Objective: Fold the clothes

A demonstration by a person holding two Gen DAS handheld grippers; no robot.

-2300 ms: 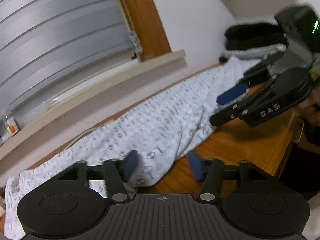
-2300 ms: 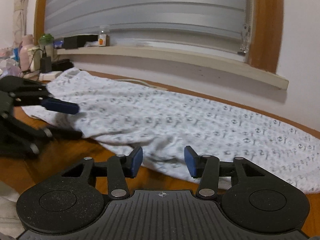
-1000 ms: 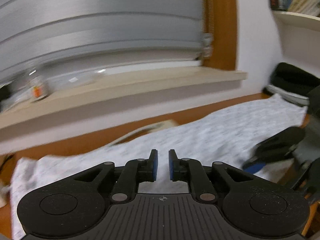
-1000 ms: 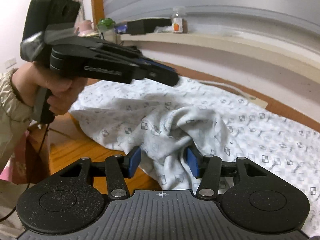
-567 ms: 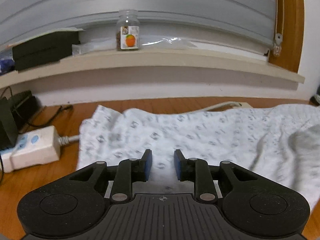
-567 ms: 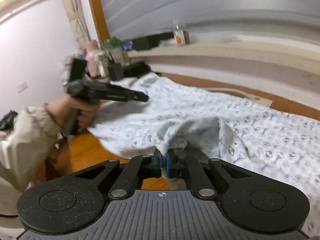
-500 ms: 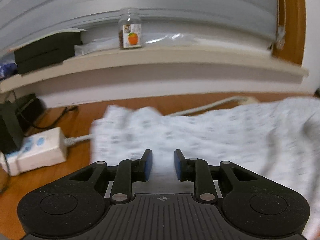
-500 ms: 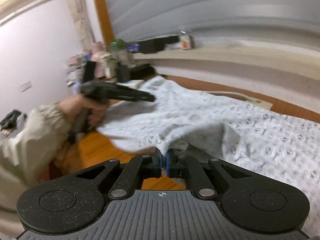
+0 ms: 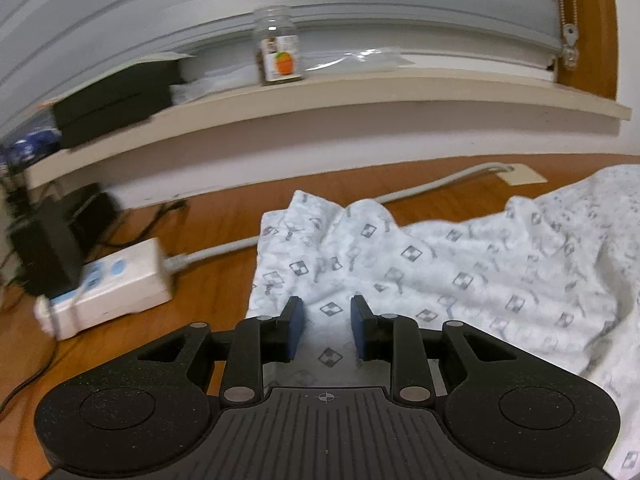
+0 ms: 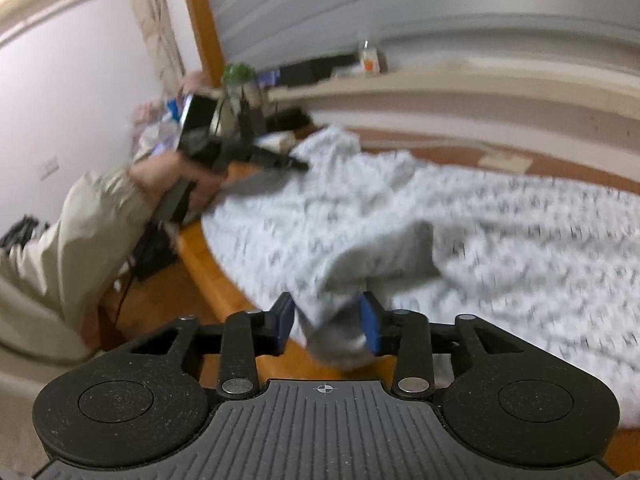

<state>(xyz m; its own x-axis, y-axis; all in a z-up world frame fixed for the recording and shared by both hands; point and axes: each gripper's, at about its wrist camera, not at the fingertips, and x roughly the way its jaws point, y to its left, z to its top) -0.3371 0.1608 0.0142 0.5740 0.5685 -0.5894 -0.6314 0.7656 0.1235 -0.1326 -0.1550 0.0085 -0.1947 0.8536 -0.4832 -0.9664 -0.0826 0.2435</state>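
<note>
Lying under both parted tools, left [image 9: 326,330] and right [image 10: 326,322], the printed garment [image 9: 460,264] shows no legible writing.

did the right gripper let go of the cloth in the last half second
Yes. The right gripper, shut on a fold of the patterned garment half a second ago, now has its jaws apart, with the fold sagging loose between them over the wooden table edge.

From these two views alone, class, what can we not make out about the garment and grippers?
- Patterned garment: print smeared by motion blur, right wrist view.
- Its right end: cut off by the frame edge, left wrist view.
- Left gripper: too blurred there to judge.
- Jar label: too blurred to read.
</note>
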